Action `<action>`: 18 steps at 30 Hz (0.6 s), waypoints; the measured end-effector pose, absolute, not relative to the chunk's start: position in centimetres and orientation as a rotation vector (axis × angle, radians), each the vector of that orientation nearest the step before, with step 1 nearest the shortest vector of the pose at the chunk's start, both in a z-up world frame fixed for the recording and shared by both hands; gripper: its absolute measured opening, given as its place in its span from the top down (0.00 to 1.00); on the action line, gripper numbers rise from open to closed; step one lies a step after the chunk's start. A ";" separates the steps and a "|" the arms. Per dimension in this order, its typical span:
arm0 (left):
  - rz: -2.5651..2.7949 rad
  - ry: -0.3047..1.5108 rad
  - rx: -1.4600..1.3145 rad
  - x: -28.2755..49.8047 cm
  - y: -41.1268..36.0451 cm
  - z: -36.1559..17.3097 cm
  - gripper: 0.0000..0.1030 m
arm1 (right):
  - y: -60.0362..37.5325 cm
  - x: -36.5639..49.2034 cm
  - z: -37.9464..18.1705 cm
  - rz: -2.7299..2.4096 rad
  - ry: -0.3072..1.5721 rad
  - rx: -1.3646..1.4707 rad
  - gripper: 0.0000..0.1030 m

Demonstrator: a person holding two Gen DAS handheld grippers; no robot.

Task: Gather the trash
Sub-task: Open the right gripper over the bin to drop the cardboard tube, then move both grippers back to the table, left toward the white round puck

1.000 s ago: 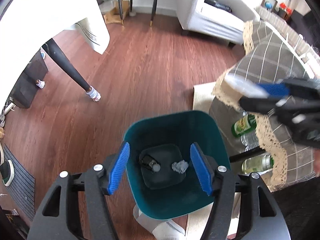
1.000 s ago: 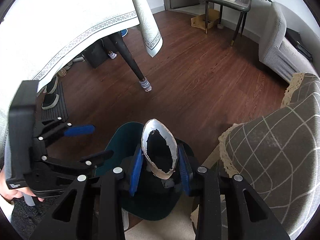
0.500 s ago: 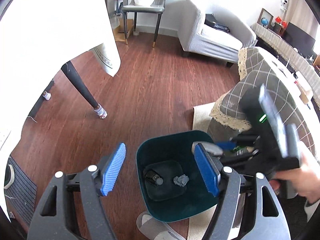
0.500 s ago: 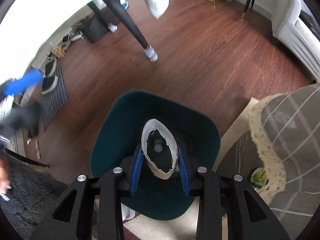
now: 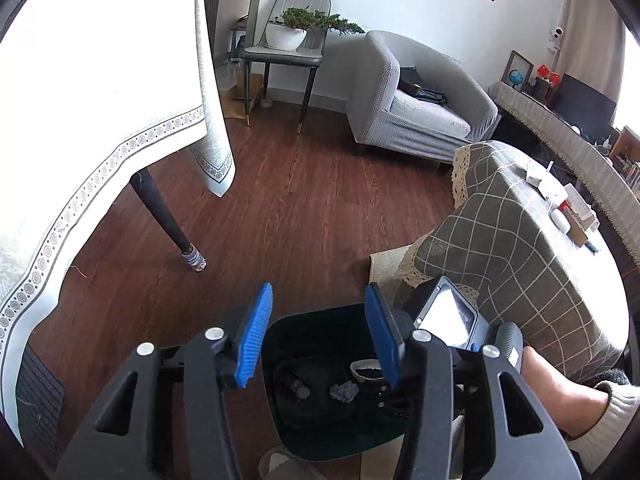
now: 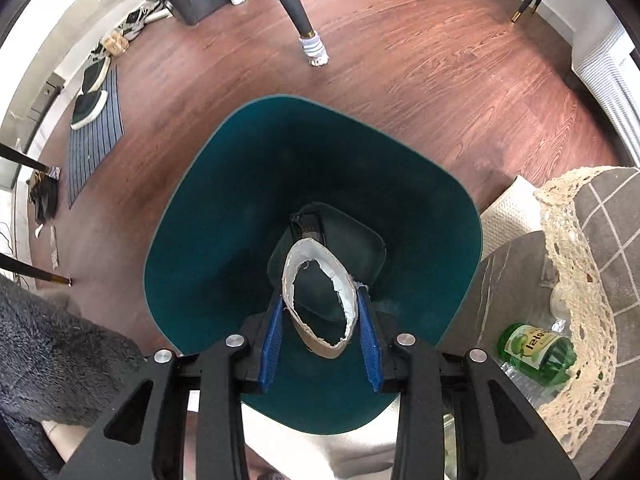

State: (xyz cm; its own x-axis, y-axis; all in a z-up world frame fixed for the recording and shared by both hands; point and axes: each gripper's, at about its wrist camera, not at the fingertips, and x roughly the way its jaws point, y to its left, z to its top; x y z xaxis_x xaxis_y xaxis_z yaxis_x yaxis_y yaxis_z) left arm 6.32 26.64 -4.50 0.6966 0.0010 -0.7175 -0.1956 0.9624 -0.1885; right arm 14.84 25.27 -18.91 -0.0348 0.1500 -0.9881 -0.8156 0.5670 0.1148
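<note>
A dark teal trash bin (image 6: 208, 216) stands on the wood floor. My right gripper (image 6: 320, 320) is shut on a squashed paper cup (image 6: 348, 300) with a torn white rim, held over the bin's inside, pointing down into it. Dark trash lies at the bin's bottom (image 6: 308, 224). In the left wrist view the bin (image 5: 320, 440) holds a grey crumpled wad (image 5: 344, 391) and a dark piece (image 5: 298, 388); the cup's rim (image 5: 364, 372) shows there too. My left gripper (image 5: 318, 332) is open and empty above the bin's near rim.
A checked, lace-edged cloth covers a low table (image 5: 520, 248) right of the bin, with a green bottle (image 6: 536, 352) beneath it. A white-clothed table and its black leg (image 5: 160, 212) stand at left. A grey armchair (image 5: 420, 100) is behind. A striped mat (image 6: 94, 136) lies at left.
My right gripper has moved with the cup down into the bin's mouth. My left gripper has tilted up and drawn back, so the bin sits lower in its view.
</note>
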 end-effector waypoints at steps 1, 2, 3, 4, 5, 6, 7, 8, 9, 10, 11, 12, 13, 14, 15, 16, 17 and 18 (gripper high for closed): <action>0.106 0.786 -0.262 6.3 26.5 -4.2 0.56 | 25.1 14.9 -19.0 0.858 1.401 -0.623 0.64; 0.103 0.778 -0.263 6.3 26.4 -4.0 0.56 | 25.1 14.9 -19.2 0.856 1.405 -0.626 0.62; 0.101 0.770 -0.264 6.3 26.3 -3.7 0.56 | 25.0 14.8 -19.3 0.853 1.409 -0.633 0.57; 0.097 0.762 -0.267 6.3 26.2 -3.4 0.56 | 24.9 14.8 -19.4 0.847 1.407 -0.645 0.49; 0.092 0.754 -0.273 6.3 26.1 -3.1 0.56 | 24.8 14.7 -19.3 0.838 1.400 -0.663 0.47; 0.086 0.747 -0.278 6.4 25.9 -2.9 0.56 | 24.7 14.5 -19.3 0.833 1.395 -0.673 0.46; 0.084 0.741 -0.278 6.4 25.6 -2.6 0.56 | 24.4 14.5 -19.3 0.836 1.397 -0.671 0.46; 0.081 0.734 -0.275 6.4 25.4 -2.4 0.56 | 24.3 14.5 -19.2 0.841 1.399 -0.665 0.46; 0.078 0.726 -0.269 6.5 25.1 -2.1 0.56 | 24.1 14.4 -19.0 0.846 1.396 -0.664 0.46; 0.077 0.719 -0.262 6.5 24.9 -1.8 0.56 | 23.8 14.5 -19.0 0.849 1.392 -0.666 0.46; 0.075 0.713 -0.258 6.5 24.7 -1.6 0.56 | 23.6 14.4 -18.8 0.853 1.387 -0.666 0.46; 0.072 0.707 -0.256 6.6 24.4 -1.3 0.56 | 23.4 14.3 -18.5 0.859 1.383 -0.661 0.46; 0.069 0.701 -0.256 6.7 24.3 -1.1 0.56 | 23.2 14.3 -18.3 0.861 1.379 -0.658 0.46; 0.066 0.695 -0.256 6.7 24.1 -0.8 0.56 | 23.0 14.3 -18.1 0.863 1.374 -0.656 0.46; 0.064 0.688 -0.255 6.8 23.9 -0.6 0.56 | 22.7 14.2 -17.7 0.866 1.368 -0.652 0.46; 0.062 0.682 -0.255 6.8 23.7 -0.4 0.56 | 22.6 14.2 -17.4 0.870 1.362 -0.647 0.46; 0.062 0.678 -0.254 6.9 23.6 -0.2 0.56 | 22.3 14.1 -17.0 0.875 1.353 -0.641 0.46; 0.062 0.673 -0.252 7.0 23.3 0.0 0.56 | 22.2 14.0 -16.5 0.879 1.344 -0.635 0.46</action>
